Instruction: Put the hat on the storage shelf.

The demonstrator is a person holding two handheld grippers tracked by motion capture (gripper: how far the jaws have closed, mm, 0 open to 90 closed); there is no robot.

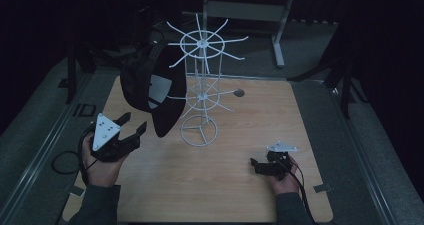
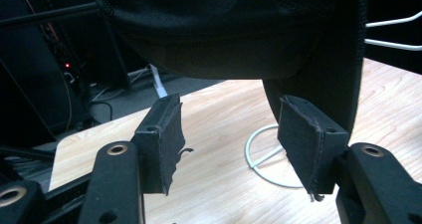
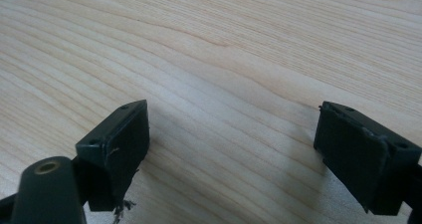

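A black cap (image 1: 150,87) hangs on the left side of a white wire rack (image 1: 201,92) that stands on the wooden table (image 1: 220,185). My left gripper (image 1: 134,124) is open just below and left of the cap, not touching it. In the left gripper view the cap (image 2: 239,30) looms above and behind the spread jaws, its brim dropping behind the right pad (image 2: 308,144), and the rack's base ring (image 2: 263,157) lies beyond. My right gripper (image 1: 256,165) rests low at the table's front right, open. In the right gripper view its gripper (image 3: 234,154) has only bare wood between the pads.
The rack's arms (image 1: 227,45) spread out at two levels. A small dark round spot (image 1: 239,92) sits in the table behind the rack. Dark stands and a grey frame (image 1: 277,35) surround the table's far side. Cables trail from both grippers.
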